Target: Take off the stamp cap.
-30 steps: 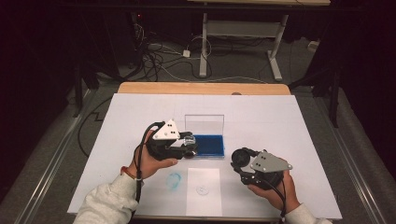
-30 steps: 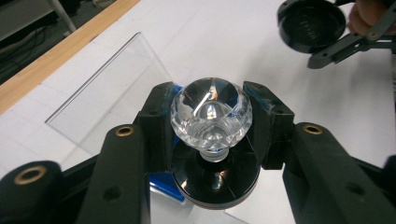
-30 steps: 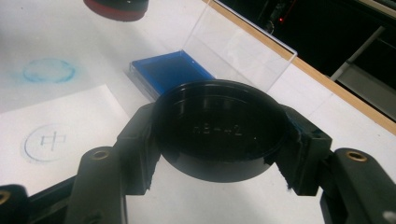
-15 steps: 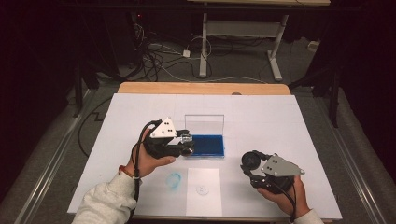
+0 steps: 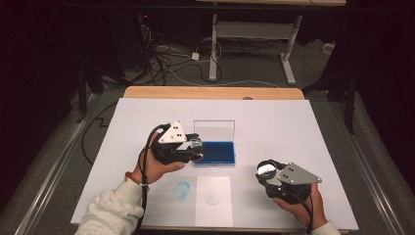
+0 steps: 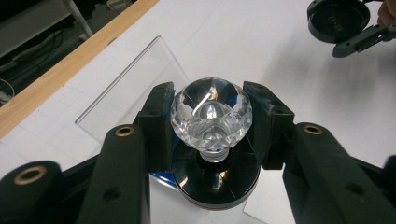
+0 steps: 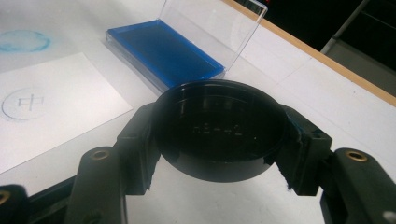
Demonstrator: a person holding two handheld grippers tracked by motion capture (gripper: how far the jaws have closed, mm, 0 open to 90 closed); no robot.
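Now, at the left of the high view, the left hand-held gripper [image 5: 192,147] has stayed put over the near-left edge of the blue ink pad [image 5: 215,152], its jaws clamped on the faceted crystal handle of a stamp [image 6: 211,117]; the left gripper view shows the stamp's round black base [image 6: 215,173] below the crystal, hanging over the blue pad. The pad's clear lid [image 5: 214,131] stands open behind it. In the lower middle of the frame lies a white card [image 5: 213,199] bearing a faint round stamped mark [image 7: 22,103], with a blue smear [image 5: 182,189] on the worktop [image 5: 293,127] just left of it.

What has changed is at the right: the right hand-held gripper [image 5: 266,171], jaws closed around the stamp's black round cap [image 7: 219,129], has drawn back over the last second from beside the ink pad towards the lower right of the frame, well apart from the stamp. Judging from this, the cap is off and out of the way, so the stamp face is free for inking or pressing.
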